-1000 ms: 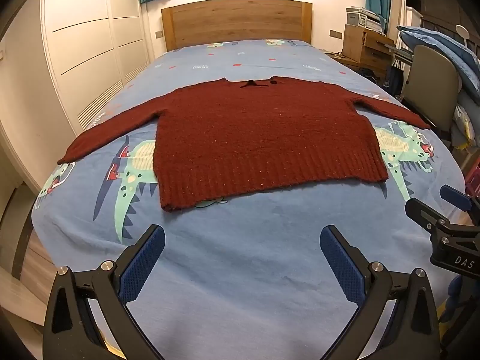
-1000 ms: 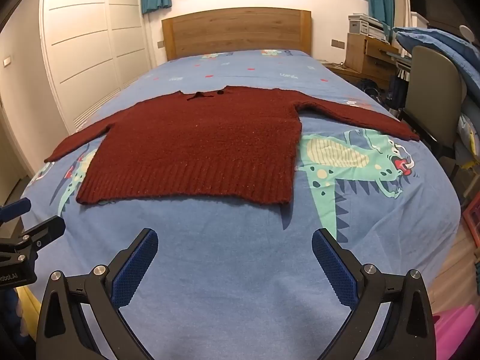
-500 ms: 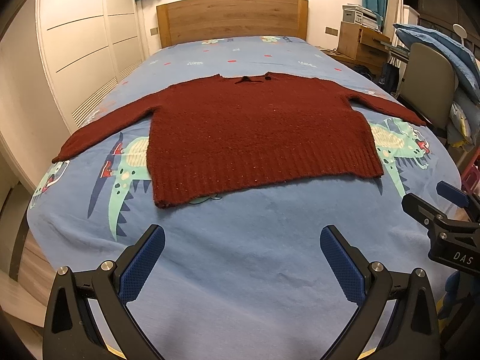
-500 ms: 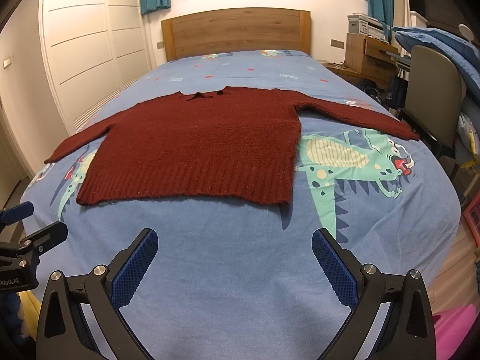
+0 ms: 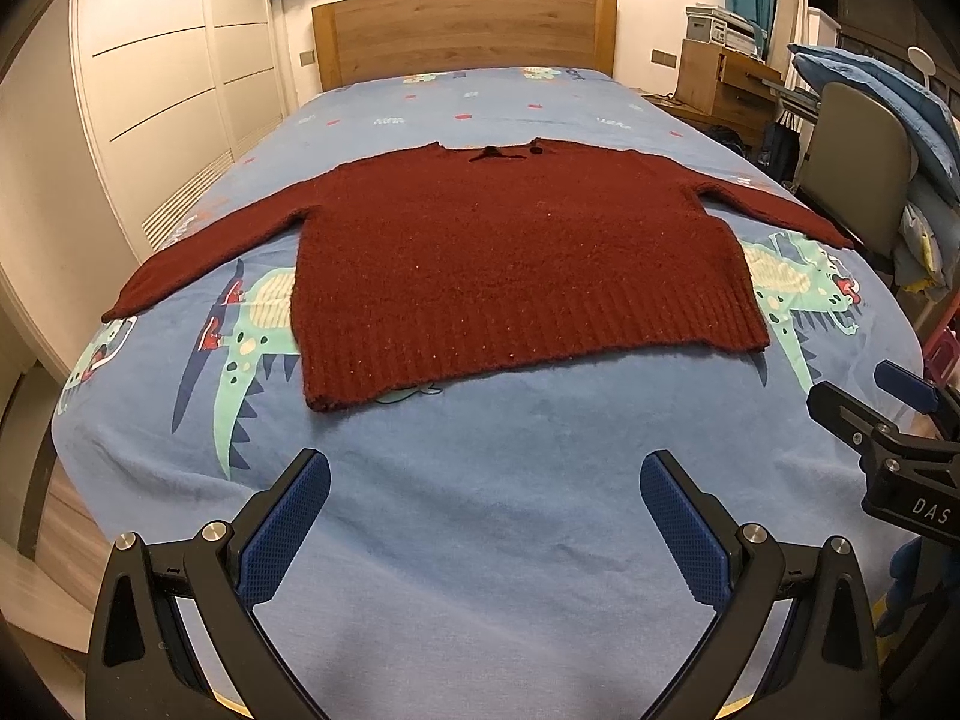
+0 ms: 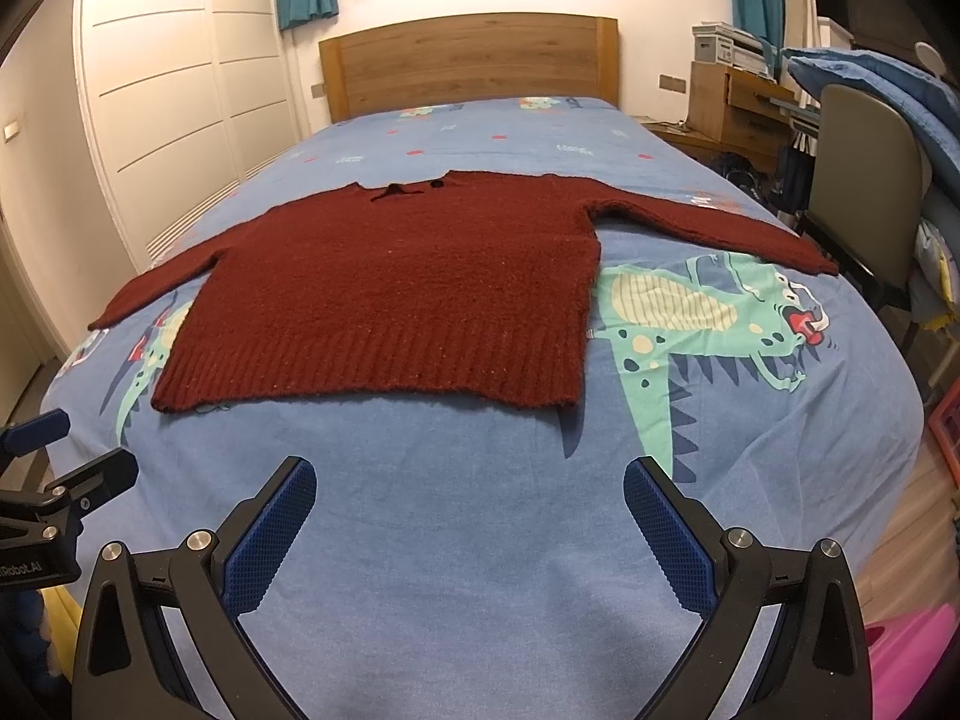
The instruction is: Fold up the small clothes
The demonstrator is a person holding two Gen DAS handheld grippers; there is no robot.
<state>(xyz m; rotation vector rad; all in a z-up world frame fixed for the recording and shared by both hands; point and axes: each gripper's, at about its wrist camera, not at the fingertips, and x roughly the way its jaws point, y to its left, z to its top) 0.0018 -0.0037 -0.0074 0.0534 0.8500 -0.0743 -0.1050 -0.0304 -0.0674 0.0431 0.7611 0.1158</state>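
The sweater is a dark red knit — coarse and nubbly across the body, ribbed along the hem. The bedsheet beneath it is soft matt cloth, printed. The headboard is smooth wood with a visible grain, and the wardrobe doors look smooth and faintly satin. The left gripper and the right gripper are matt black plastic with shiny metal bolts; their blue pads are finely textured, rubbery — not glossy.
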